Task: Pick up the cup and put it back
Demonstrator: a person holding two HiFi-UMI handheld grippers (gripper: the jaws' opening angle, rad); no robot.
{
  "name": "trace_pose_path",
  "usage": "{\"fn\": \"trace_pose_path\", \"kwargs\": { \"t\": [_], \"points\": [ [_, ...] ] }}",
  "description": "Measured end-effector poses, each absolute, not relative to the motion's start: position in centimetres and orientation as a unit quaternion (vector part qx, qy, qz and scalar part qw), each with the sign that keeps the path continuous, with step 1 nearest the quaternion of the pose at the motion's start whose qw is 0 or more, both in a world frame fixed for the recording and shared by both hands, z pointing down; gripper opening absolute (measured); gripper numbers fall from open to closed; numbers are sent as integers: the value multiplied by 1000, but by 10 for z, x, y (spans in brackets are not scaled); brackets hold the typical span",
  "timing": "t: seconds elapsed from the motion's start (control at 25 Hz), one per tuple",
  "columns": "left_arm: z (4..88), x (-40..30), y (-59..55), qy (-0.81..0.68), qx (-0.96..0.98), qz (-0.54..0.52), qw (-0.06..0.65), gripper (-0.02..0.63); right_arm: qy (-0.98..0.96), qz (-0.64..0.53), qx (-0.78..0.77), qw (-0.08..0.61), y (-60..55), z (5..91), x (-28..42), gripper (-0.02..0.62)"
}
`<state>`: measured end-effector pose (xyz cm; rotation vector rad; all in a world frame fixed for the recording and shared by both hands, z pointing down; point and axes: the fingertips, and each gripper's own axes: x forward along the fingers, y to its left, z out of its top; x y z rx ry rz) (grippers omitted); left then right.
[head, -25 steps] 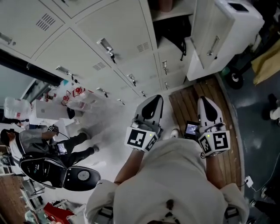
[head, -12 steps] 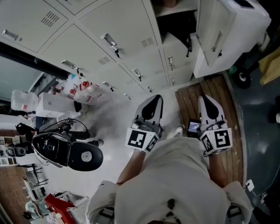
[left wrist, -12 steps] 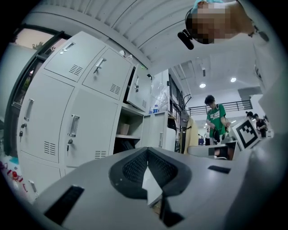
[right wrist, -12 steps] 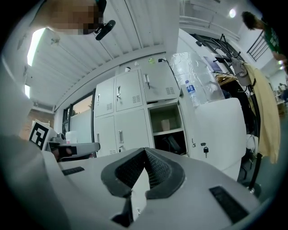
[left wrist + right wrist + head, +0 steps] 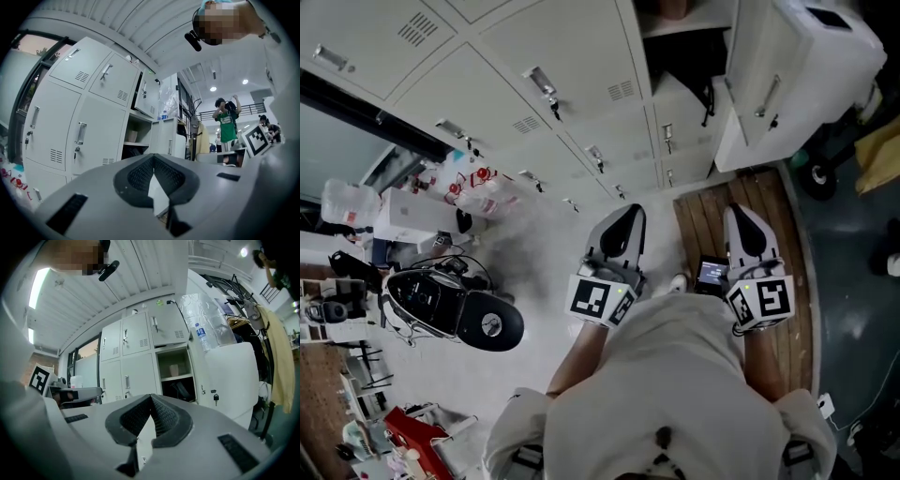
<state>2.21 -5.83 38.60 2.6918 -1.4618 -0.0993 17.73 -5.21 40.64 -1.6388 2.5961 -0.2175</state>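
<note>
A pale cup stands upright on the upper shelf of an open locker, well ahead of both grippers. It also shows in the left gripper view as a small cup, and in the head view only the bottom of the cup shows at the top edge. My left gripper and right gripper are held side by side close to my chest, pointing at the lockers. Both are shut, pads together, with nothing between them. The left gripper and right gripper tips meet at a point.
The locker door hangs open to the right. A dark bag lies under the cup's shelf. A wooden platform lies below the right gripper. A black scooter and plastic bags are left. A person stands far off.
The head view has swung a little, so the lockers and the black scooter at the left shifted in frame. Both grippers stay shut in the same place by my chest.
</note>
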Motion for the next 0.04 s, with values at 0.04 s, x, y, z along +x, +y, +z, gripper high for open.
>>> {"fn": "trace_pose_path", "kwargs": {
  "t": [0.04],
  "points": [
    [386, 21, -58, -477, 878, -32, 39, 8, 842, -71, -533, 32, -52, 407, 177, 27]
  ]
}}
